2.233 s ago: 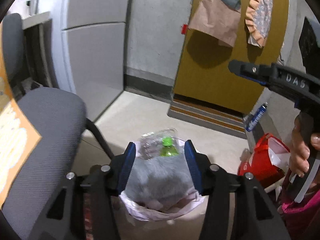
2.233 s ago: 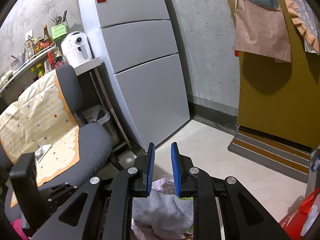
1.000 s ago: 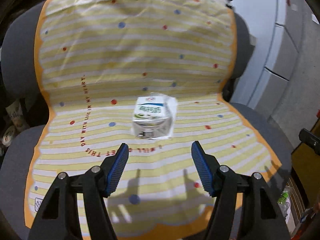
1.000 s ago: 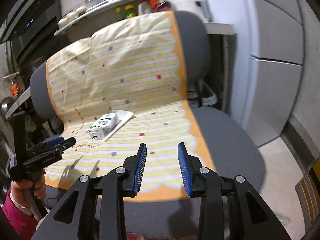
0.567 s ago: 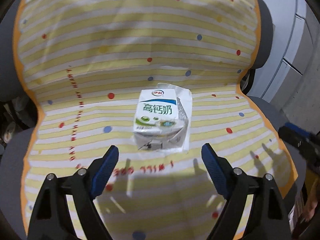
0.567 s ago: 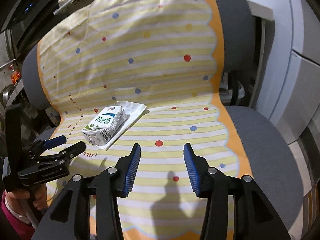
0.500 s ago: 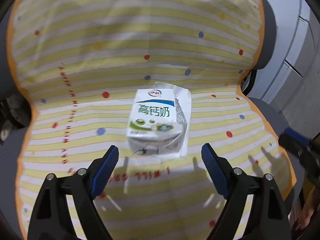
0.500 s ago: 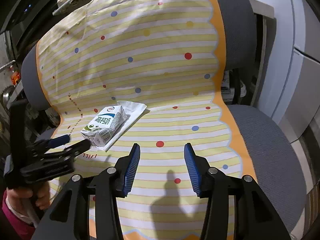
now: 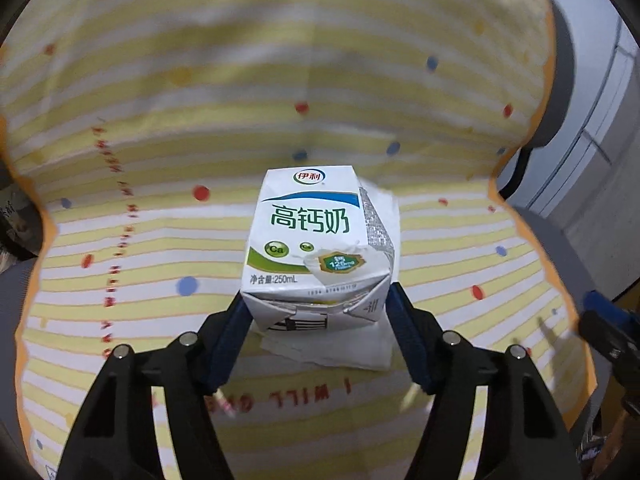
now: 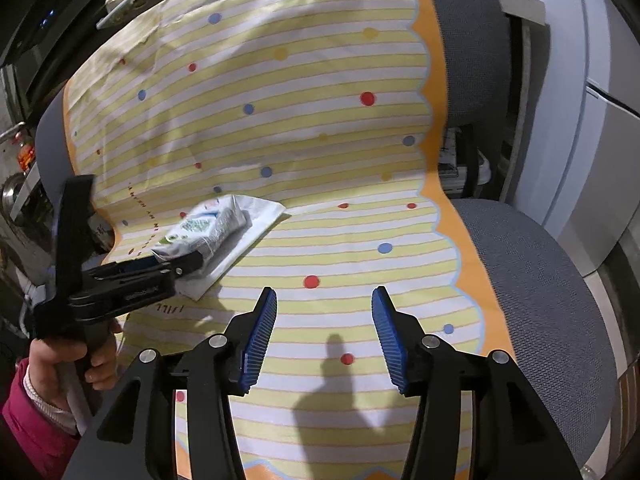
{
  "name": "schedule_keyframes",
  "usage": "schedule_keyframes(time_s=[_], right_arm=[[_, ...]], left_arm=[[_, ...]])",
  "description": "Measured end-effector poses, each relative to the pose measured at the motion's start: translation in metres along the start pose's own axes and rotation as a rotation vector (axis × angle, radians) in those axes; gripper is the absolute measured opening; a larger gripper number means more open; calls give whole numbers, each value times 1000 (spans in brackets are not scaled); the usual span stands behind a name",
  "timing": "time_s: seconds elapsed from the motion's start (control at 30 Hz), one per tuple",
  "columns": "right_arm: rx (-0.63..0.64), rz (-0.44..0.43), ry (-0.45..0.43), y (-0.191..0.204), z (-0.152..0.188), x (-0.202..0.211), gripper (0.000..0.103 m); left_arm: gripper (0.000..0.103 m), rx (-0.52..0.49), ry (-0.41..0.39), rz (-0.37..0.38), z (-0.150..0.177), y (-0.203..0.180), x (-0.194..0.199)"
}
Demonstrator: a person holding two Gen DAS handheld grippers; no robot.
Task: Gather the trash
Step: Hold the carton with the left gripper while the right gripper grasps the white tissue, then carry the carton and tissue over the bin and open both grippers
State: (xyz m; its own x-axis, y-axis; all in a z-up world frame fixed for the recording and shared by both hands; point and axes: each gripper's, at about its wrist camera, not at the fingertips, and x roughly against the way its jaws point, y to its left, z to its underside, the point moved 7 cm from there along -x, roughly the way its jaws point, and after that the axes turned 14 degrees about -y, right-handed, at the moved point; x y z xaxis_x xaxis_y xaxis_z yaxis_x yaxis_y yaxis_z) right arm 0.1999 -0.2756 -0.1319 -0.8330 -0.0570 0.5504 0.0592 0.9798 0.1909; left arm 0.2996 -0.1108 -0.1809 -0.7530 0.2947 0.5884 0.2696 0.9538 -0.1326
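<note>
Milk carton (image 9: 316,240) is seen in the left wrist view lying flat on a white paper sheet (image 9: 344,348) on the striped chair cover (image 9: 160,80), long axis running straight away along the finger line, folded bottom end nearest. That near end sits between the fingers of the left gripper (image 9: 316,316), whose jaws are closing; both blue pads appear pressed to the carton's lower corners (contact judged, not certain). Paper could be dragged along.

Right wrist view: carton (image 10: 204,228) is shown from the side, lying up and to the left, well apart from the right gripper (image 10: 324,336), which is spread and empty over bare cover. Left gripper (image 10: 180,264) is nearer, already at the carton. Grey chair seat (image 10: 540,280) and gripping hand (image 10: 80,360) are shown only here.
</note>
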Motion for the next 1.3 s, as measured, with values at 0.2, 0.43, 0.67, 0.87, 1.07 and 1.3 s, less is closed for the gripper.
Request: schedule_keyframes(time_s=[0.2,0.43,0.67,0.87,1.07,1.3], right_arm=[[30,-35,33,33,5,-15,52],[63,-88,108,87,10,-71,53],[151,-8,213,110,20,-124,42],[117,-84,138,109,17,-90,3],[79,-131,12,84,4,-3,3],[48,-80,-71,32,24,82,3]], left_arm=[[66,46,-122,-57,5,32,63],[66,113,-140,-122,18,74,95],[66,124,-119,-142,24,93,99],[66,115,-112,-110,32,79,104],[66,74,-139,-40,37,36,127],[67,-40,-180,73,47,-46,153]])
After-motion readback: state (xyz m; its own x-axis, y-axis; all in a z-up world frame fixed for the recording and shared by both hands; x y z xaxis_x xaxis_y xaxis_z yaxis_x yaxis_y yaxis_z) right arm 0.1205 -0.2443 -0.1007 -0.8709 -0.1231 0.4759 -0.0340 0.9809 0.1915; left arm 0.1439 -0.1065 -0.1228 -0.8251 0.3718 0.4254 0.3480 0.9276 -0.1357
